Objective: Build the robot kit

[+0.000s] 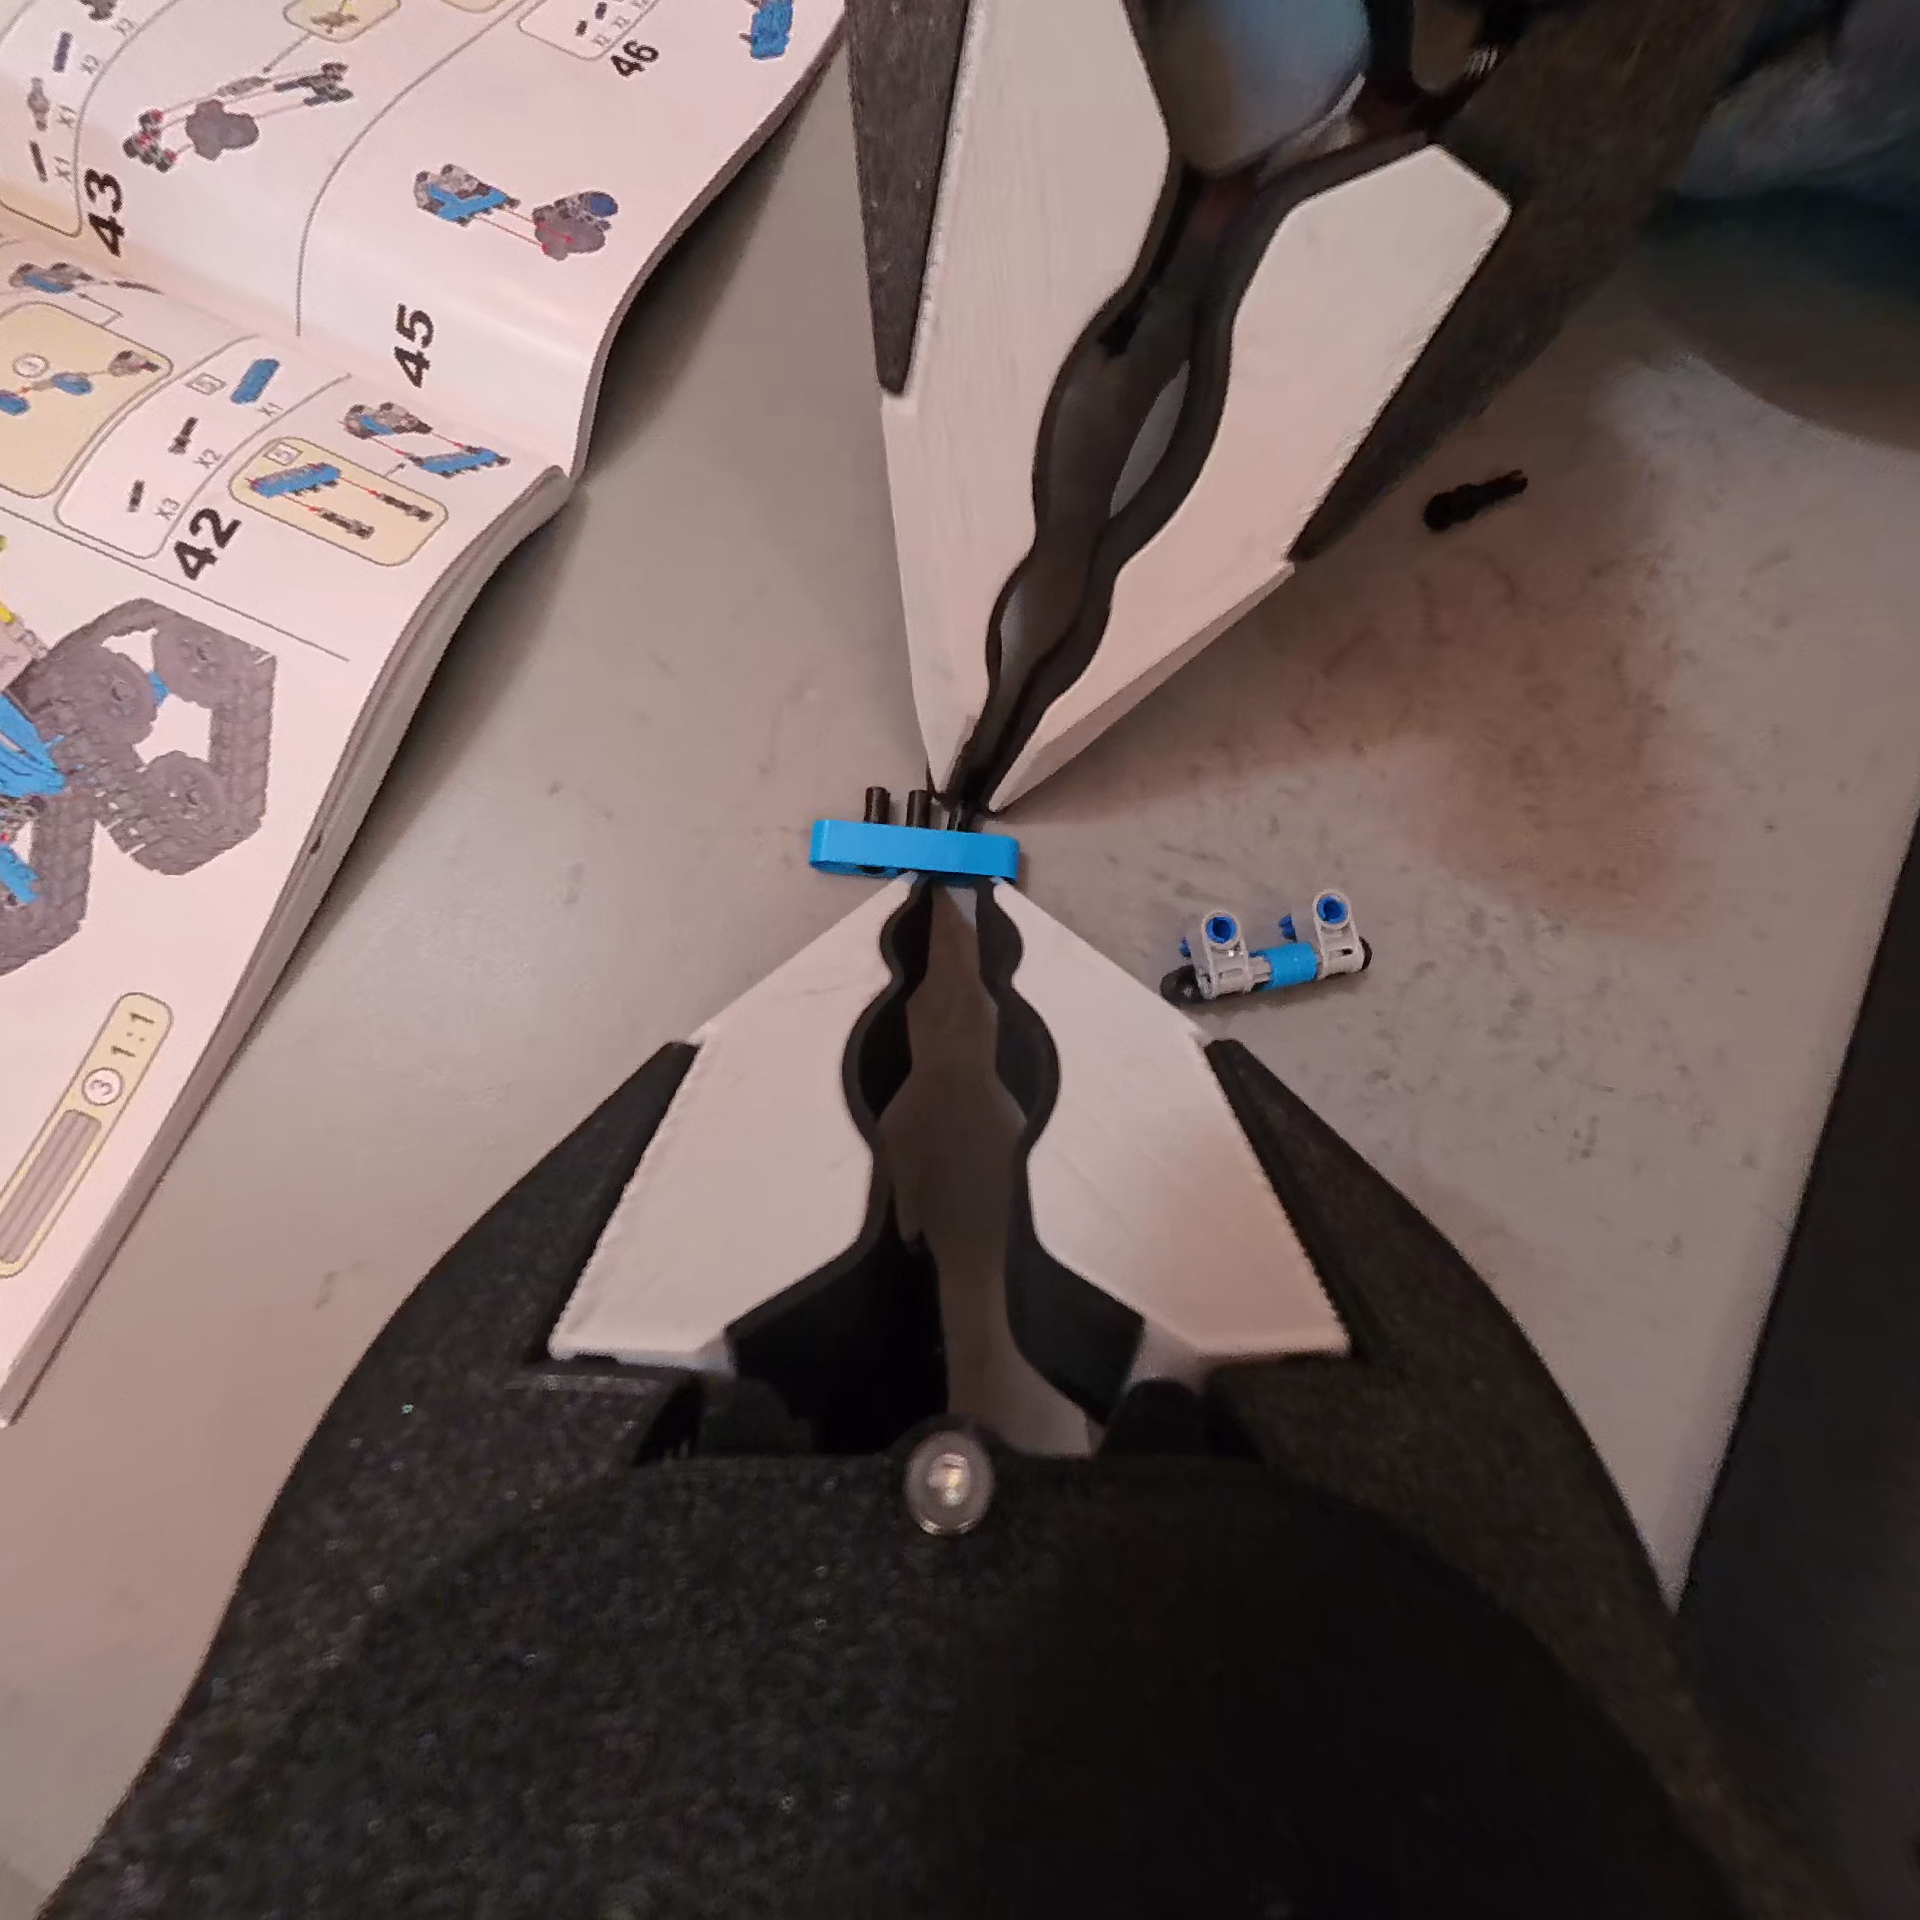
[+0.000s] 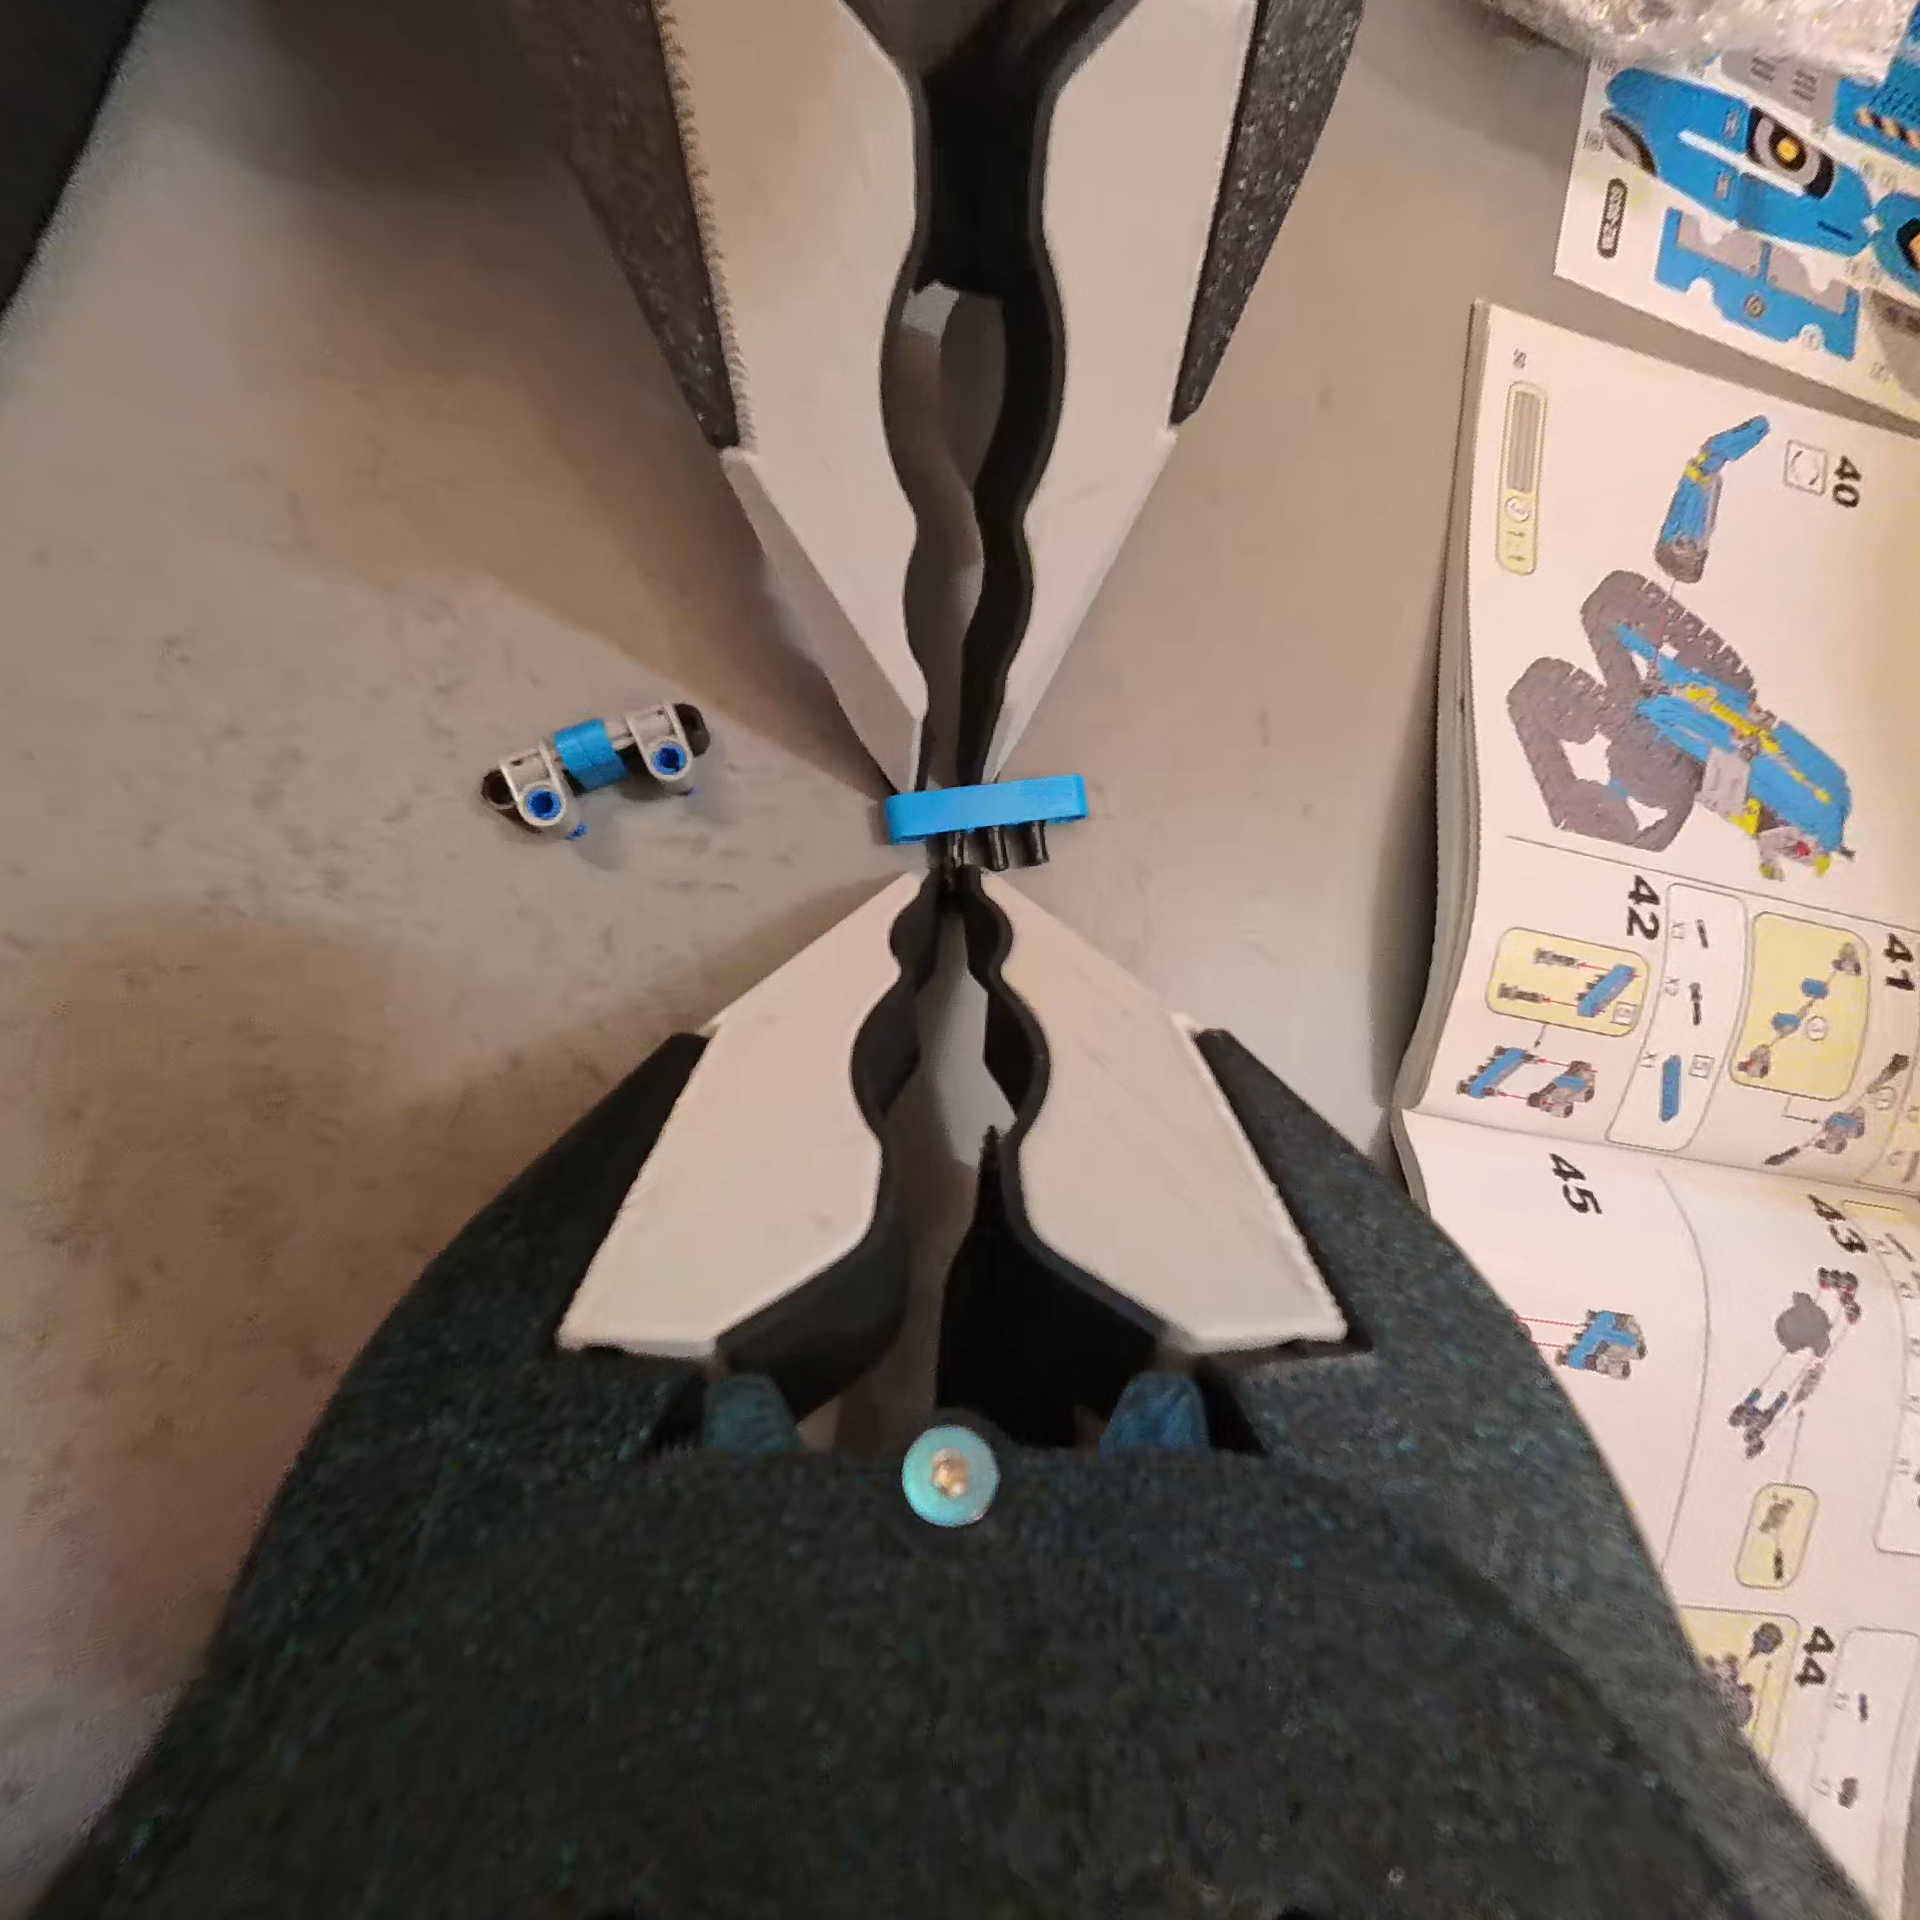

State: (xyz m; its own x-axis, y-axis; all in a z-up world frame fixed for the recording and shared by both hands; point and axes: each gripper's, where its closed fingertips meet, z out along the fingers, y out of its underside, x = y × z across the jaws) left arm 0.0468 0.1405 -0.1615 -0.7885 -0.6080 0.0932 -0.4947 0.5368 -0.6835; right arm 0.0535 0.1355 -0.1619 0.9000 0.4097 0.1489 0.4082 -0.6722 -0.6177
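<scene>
Left gripper (image 1: 951,891) pinches blue beam (image 1: 914,844); right gripper (image 2: 956,881) pinches its pin (image 2: 958,852).

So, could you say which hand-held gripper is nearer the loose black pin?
Right hand-held gripper: its finger flanks the black pin; the left hand-held gripper, gripping the blue beam, is farther.

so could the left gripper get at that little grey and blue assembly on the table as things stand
Probably not right now: the left gripper is shut on the blue beam. The grey and blue assembly lies close beside it on bare table, nothing between.
</scene>
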